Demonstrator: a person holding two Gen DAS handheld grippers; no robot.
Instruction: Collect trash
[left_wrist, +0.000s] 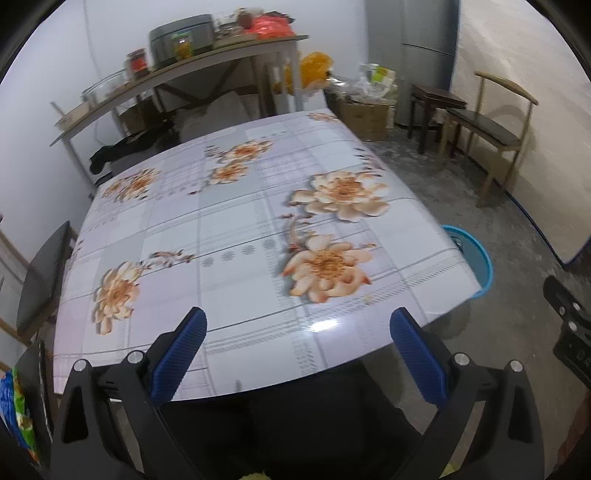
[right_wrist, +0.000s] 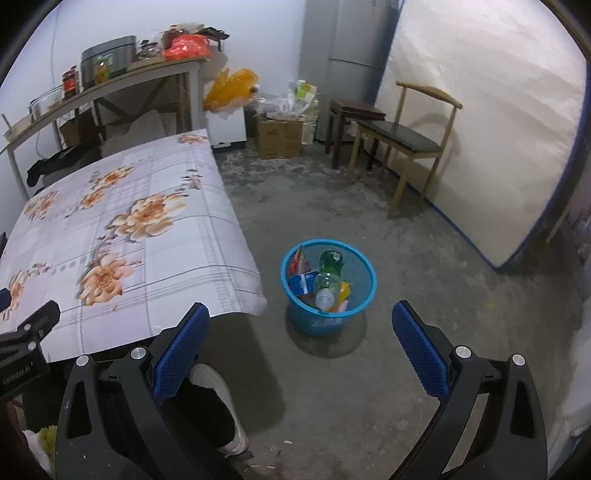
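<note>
A blue mesh waste bin (right_wrist: 328, 317) stands on the concrete floor to the right of the table. It holds a green plastic bottle (right_wrist: 328, 266), a clear bottle (right_wrist: 325, 297), a blue carton (right_wrist: 301, 282) and wrappers. Its rim also shows in the left wrist view (left_wrist: 476, 258) behind the table's right edge. My right gripper (right_wrist: 301, 347) is open and empty, above the floor just in front of the bin. My left gripper (left_wrist: 297, 350) is open and empty over the near edge of the floral-cloth table (left_wrist: 229, 229). I see no trash on the cloth.
A wooden chair (right_wrist: 406, 140) and a dark stool (right_wrist: 351, 118) stand by the right wall. A cardboard box (right_wrist: 279, 138) and bags lie at the back. A shelf table (right_wrist: 110, 85) with a cooker and jars stands behind. A person's shoe (right_wrist: 218, 402) is below my right gripper.
</note>
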